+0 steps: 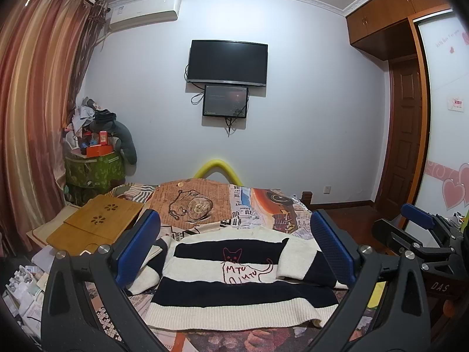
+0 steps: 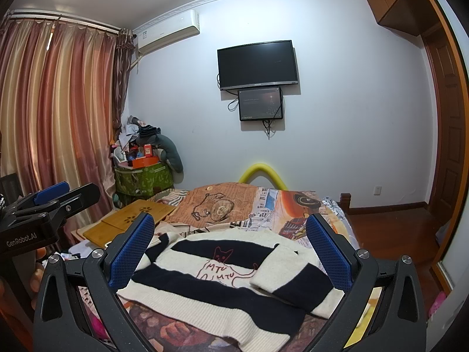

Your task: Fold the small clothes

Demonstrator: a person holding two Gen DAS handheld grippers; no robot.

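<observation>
A small cream and navy striped sweater [image 1: 234, 281] with a red cat drawing lies flat on the patterned bedspread [image 1: 205, 205]; it also shows in the right wrist view [image 2: 222, 281]. Its right sleeve [image 2: 293, 278] is folded in over the body. The left sleeve [image 1: 149, 267] lies bunched at the left side. My left gripper [image 1: 234, 246] is open and empty, held above the sweater's near hem. My right gripper [image 2: 231, 249] is open and empty, held above it too. Each gripper shows at the edge of the other's view.
A wooden lap desk [image 1: 96, 223] lies on the bed's left side. Papers [image 1: 23, 290] pile at the near left. A green bin [image 1: 93, 170] heaped with clutter stands by the curtain. A yellow foam tube [image 1: 218, 170] arches behind the bed. Wooden floor [image 2: 404, 228] lies right.
</observation>
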